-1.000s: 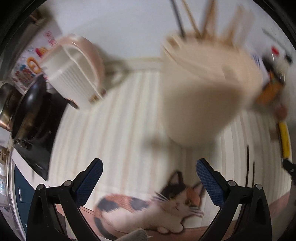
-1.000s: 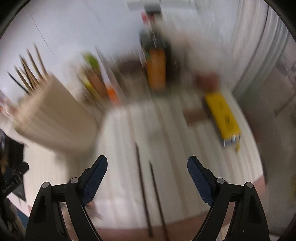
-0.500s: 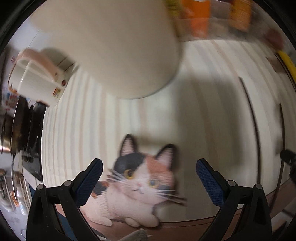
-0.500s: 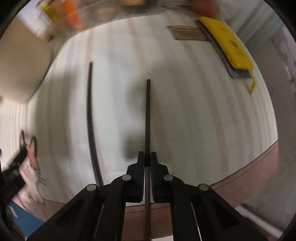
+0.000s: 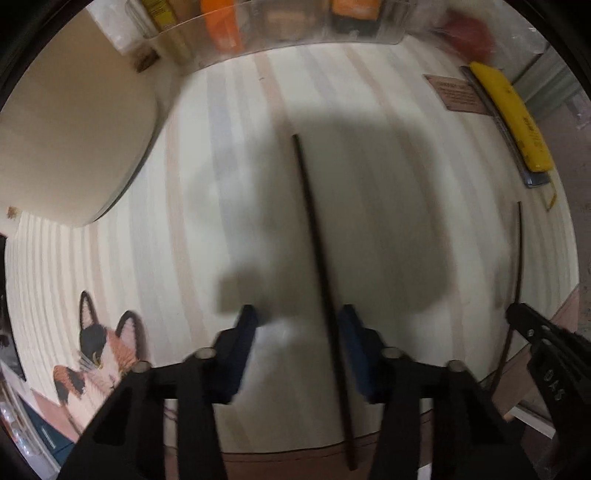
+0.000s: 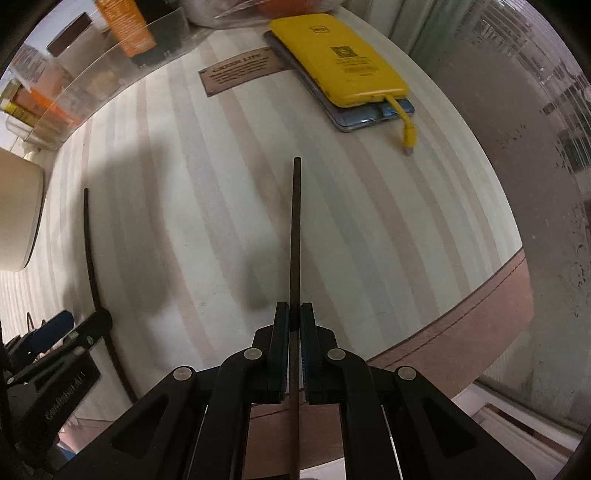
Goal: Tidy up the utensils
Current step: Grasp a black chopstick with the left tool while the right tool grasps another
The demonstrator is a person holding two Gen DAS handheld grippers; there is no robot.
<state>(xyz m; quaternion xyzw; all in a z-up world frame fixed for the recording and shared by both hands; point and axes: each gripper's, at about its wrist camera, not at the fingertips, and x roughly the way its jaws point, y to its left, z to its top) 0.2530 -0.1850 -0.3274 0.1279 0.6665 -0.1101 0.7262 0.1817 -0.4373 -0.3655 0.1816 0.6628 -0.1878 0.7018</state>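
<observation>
Two dark chopsticks lie on the striped table mat. In the left wrist view, one chopstick [image 5: 314,236] runs between the fingers of my left gripper [image 5: 297,321]. Its jaws are closing; the stick sits close to the right pad, while the left pad is still apart. My right gripper [image 6: 293,317] is shut on the other chopstick [image 6: 295,221], low over the mat. The right gripper [image 5: 517,317] also shows at the right edge of the left view. A beige utensil holder [image 5: 74,129] stands at the far left.
A yellow power bank [image 6: 340,62] lies on a phone at the far right, with a brown label [image 6: 240,70] beside it. A clear organizer [image 5: 280,33] with bottles lines the back. A cat picture [image 5: 99,350] is at the left. The table's brown front edge [image 6: 461,321] is near.
Both grippers came down close to the mat. The right one shut on its chopstick. The left one moved right from the cat picture to the other chopstick, and its jaws narrowed.
</observation>
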